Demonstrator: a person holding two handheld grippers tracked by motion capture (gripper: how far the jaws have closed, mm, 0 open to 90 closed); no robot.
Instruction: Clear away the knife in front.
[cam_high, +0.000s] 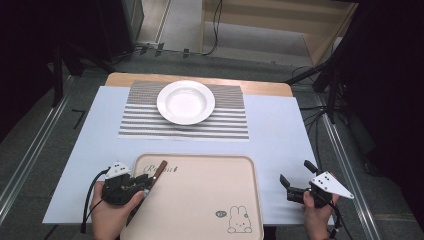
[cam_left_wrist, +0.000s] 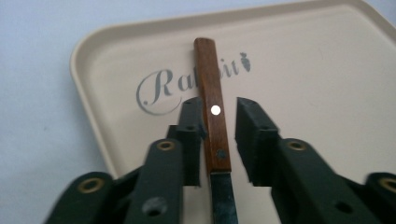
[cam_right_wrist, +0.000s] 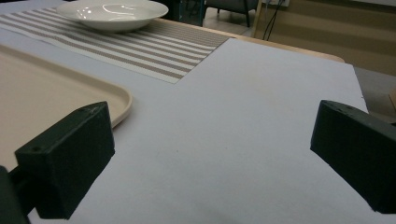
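A knife with a brown wooden handle (cam_left_wrist: 211, 79) and a dark blade lies at the left end of the beige tray (cam_left_wrist: 303, 70). In the high view the knife (cam_high: 156, 172) slants along the tray's (cam_high: 200, 200) left side. My left gripper (cam_left_wrist: 217, 109) straddles the handle: its left jaw sits against the wood and a narrow gap shows at the right jaw. It appears at the tray's near left corner (cam_high: 145, 186). My right gripper (cam_high: 295, 171) rests to the right of the tray, jaws wide open (cam_right_wrist: 210, 154) over bare white sheet.
A white plate (cam_high: 185, 102) sits on a striped placemat (cam_high: 145, 120) at the far side of the table. The tray carries a "Rabbit" script and a bunny drawing (cam_high: 239, 219). White sheet (cam_high: 275, 135) covers the table. Metal rails run along both sides.
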